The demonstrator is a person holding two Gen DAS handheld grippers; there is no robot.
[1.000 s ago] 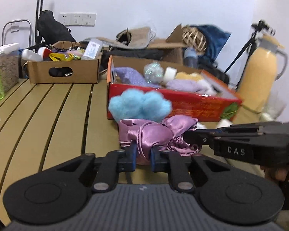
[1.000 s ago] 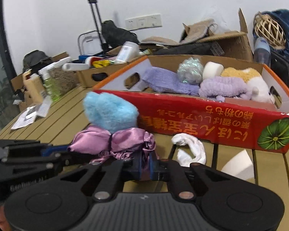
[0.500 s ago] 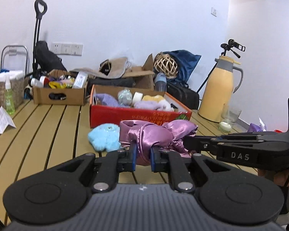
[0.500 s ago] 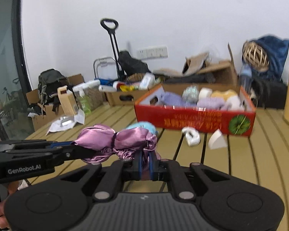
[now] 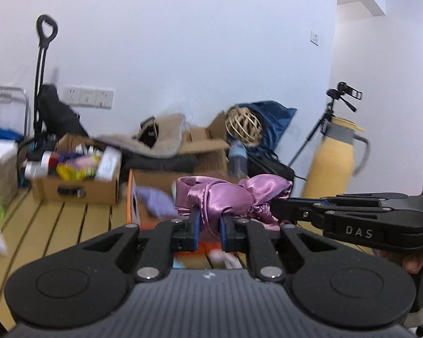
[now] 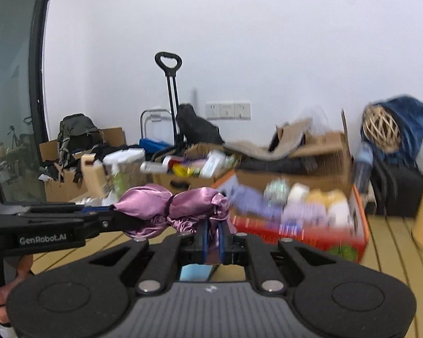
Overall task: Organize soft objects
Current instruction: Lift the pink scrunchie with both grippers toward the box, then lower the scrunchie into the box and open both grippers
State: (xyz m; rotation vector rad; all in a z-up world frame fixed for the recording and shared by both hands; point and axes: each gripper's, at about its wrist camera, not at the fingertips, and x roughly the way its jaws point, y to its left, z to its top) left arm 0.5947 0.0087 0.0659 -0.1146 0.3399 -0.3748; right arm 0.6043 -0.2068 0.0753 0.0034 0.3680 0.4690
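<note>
Satin up in the air, folks: the pink satin cloth (image 5: 228, 197) is stretched between two grippers, clear of the slatted wooden table (image 5: 70, 225). Left gripper (image 5: 210, 225) has its blue-edged jaws pinched nearly together on a fold of the cloth, pointing only slightly downward, almost level. From the right edge of that view the right gripper (image 5: 279, 209) reaches in sideways, its black fingers clamped on the far, ruffled end of the same cloth.

Switch to the other wrist view and it mirrors nicely: right gripper (image 6: 213, 235) squeezed tight on a thin strip of satin (image 6: 172, 211), tilted just a little below level, while the left gripper (image 6: 111, 214) comes in from the left with its tips buried in the cloth's puffy end. A hand (image 6: 7, 293) is wrapped round that gripper's handle (only the fingers show, at the lower left).

Beyond the cloth sits the red cardboard box (image 6: 310, 233), already holding soft things in lilac, yellow and white, though they are blurred. A yellow jug (image 5: 335, 160) stands further right.
</note>
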